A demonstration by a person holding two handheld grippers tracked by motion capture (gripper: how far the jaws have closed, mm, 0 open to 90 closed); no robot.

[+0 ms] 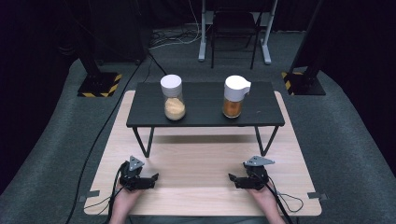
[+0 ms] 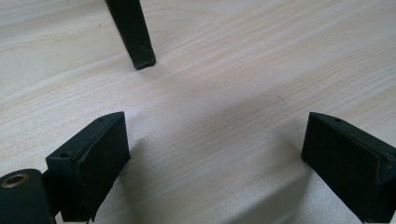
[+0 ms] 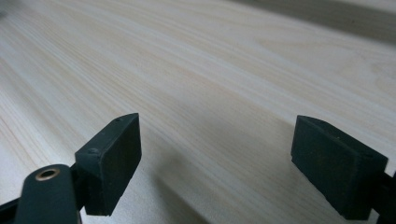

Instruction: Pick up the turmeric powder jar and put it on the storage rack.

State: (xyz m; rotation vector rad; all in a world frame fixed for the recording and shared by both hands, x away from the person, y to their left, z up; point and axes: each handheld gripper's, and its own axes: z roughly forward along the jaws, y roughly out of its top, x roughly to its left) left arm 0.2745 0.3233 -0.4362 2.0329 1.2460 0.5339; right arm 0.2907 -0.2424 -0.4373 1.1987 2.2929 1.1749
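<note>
Both hands rest low on the counter, the left claw and right claw gaping wide, pointing inward

Pale wood table; black shelf; white-capped jars

High view sits above the person's side, looking forward and down over the whole worktop and the black riser shelf. Left gripper view hugs the wood, facing one of that shelf's legs up close. Right gripper view is just as low, skimming bare wood. All three share the worktop surface in front of the shelf.
</note>
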